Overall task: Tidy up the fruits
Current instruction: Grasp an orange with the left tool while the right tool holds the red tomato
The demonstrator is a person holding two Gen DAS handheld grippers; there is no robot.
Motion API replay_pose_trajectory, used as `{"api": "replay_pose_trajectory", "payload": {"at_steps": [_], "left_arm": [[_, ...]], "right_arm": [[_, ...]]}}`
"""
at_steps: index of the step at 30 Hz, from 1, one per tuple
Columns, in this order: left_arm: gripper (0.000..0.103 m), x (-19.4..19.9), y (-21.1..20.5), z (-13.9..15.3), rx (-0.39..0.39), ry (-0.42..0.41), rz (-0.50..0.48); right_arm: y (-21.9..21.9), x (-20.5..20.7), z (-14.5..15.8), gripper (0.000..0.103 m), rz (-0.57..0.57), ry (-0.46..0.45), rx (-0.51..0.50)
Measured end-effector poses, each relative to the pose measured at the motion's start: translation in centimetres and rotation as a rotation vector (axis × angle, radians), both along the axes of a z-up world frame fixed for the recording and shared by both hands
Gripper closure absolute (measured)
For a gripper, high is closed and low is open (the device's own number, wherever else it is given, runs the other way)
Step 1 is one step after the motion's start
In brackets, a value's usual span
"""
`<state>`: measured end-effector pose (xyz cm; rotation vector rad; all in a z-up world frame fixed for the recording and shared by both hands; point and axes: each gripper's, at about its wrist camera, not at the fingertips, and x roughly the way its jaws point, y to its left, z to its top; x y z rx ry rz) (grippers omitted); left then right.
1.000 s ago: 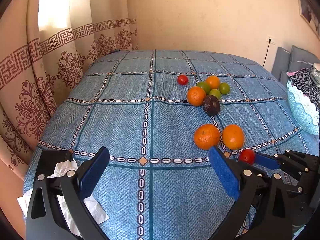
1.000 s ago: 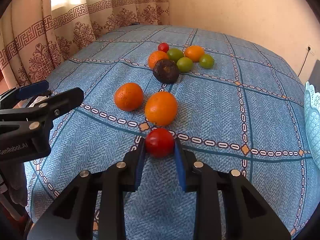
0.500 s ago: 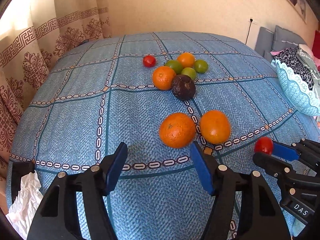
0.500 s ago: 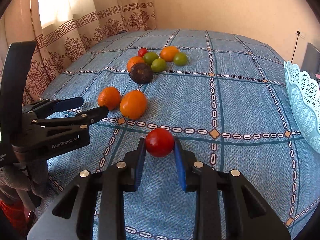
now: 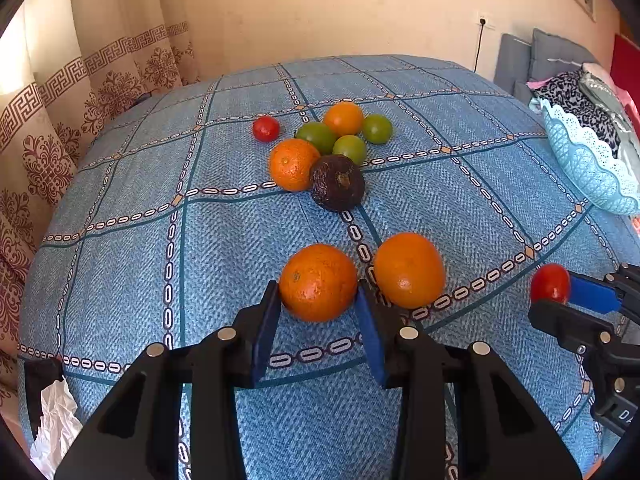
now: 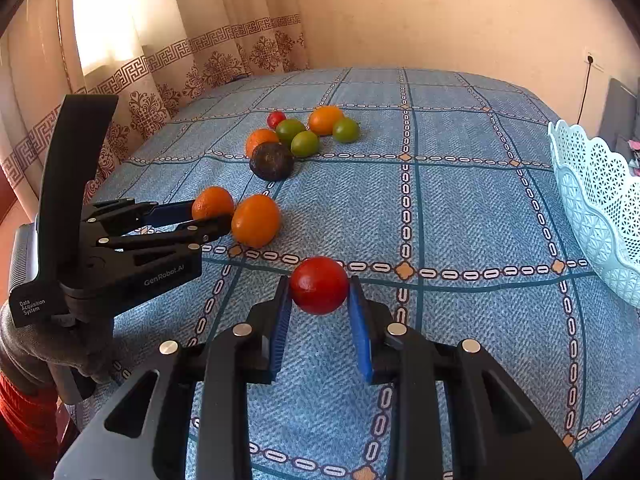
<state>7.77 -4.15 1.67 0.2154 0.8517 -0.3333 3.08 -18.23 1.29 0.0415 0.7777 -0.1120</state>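
Bedspread [image 5: 240, 248], blue with a chain-pattern grid, stretches ahead of both grippers. Off to the right of the right gripper [image 6: 318, 300] stands a pale blue lace-edged basket [image 6: 592, 200]. The left gripper [image 5: 318, 308] has its blue pads pressed on either side of an orange [image 5: 318, 282] sitting on the cloth; a second orange [image 5: 409, 270] lies just to its right. Farther ahead of both tools sits a cluster: a dark wrinkled fruit [image 5: 337, 182], another orange [image 5: 293, 164], three green fruits [image 5: 318, 136], a far orange [image 5: 343, 119] and a small tomato [image 5: 265, 128]. The right gripper is clamped on a red tomato [image 6: 319, 285], held near the left gripper.
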Motion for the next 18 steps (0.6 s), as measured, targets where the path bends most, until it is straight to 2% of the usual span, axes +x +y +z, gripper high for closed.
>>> {"api": "replay_pose_trajectory", "payload": {"at_steps": [8,18], "left_arm": [[0.065,-1.3,0.6,2.2,-0.038,-0.039,0.034],[0.065,-4.1,-3.1,7.5,-0.077,-0.147,-0.052]], "right_arm": [[-1.1,-1.2,2.0,0.074,-0.026,-0.048,0.001],[-4.9,-4.0,5.8,0.074,-0.124,-0.137,-0.028]]}}
